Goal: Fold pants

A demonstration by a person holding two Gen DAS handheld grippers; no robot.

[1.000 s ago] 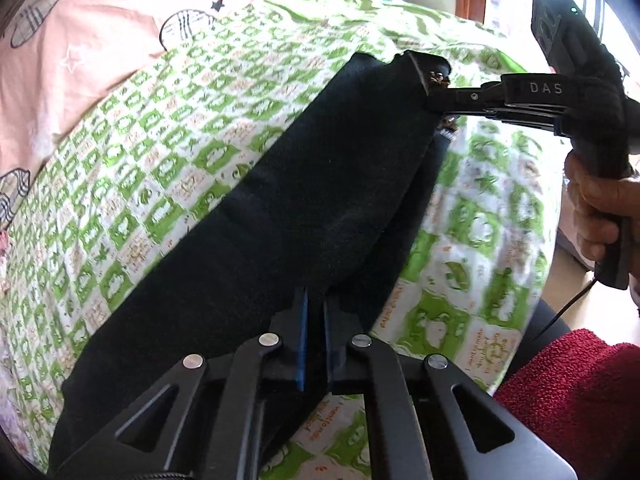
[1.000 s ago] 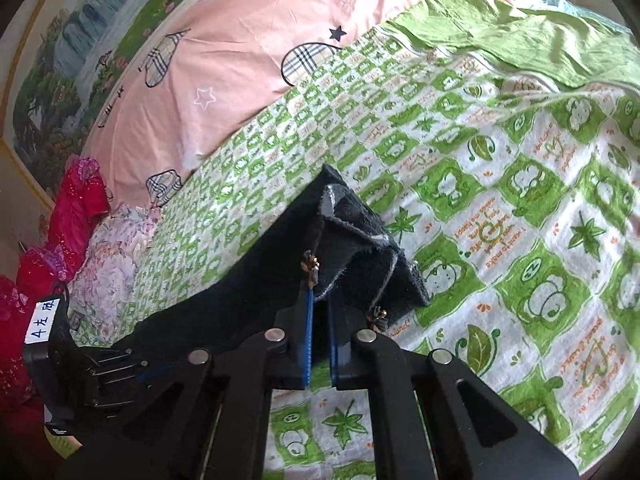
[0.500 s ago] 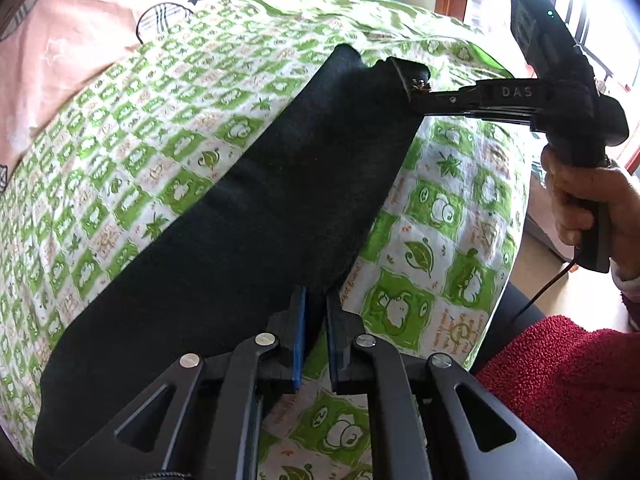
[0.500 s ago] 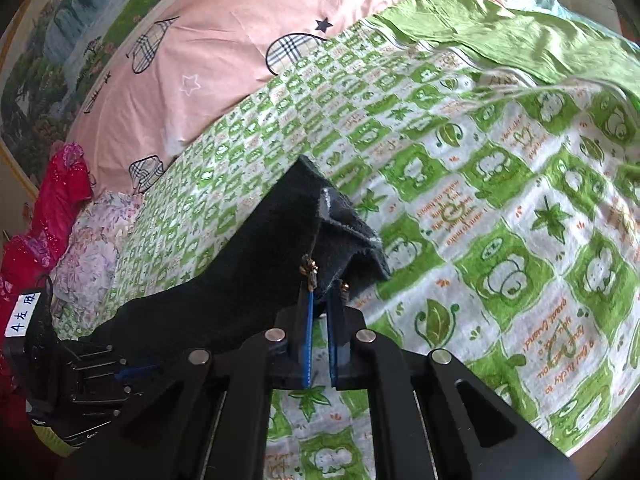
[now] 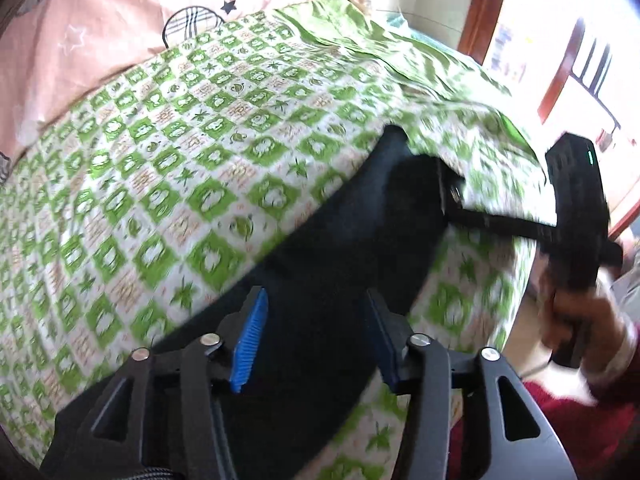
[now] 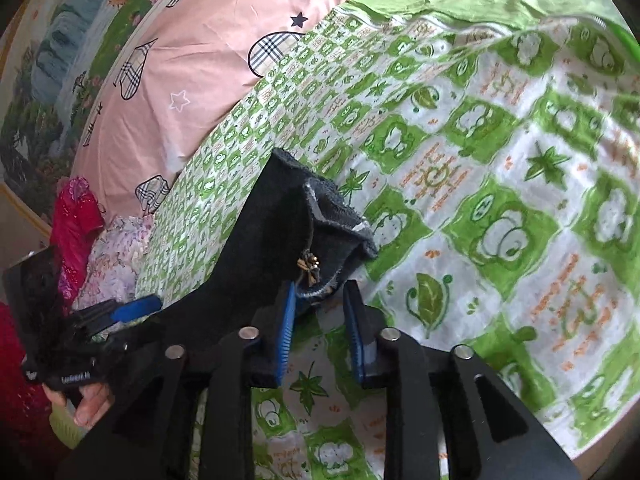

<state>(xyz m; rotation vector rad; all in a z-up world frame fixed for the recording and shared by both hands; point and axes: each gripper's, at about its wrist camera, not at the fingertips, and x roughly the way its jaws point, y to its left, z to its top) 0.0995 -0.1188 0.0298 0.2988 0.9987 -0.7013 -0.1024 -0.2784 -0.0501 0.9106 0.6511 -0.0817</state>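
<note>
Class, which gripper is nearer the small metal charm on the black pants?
Right. The right gripper sits just below the charm, jaws opening; the left gripper is off along the pants.

Orange printed lettering is showing in the white squares of the green-and-white checked frog-print bed sheet (image 6: pixel 500 128) but is reading too blurred to make out, and small white lettering on the black handheld left gripper (image 6: pixel 132 312) is likewise staying illegible.
</note>
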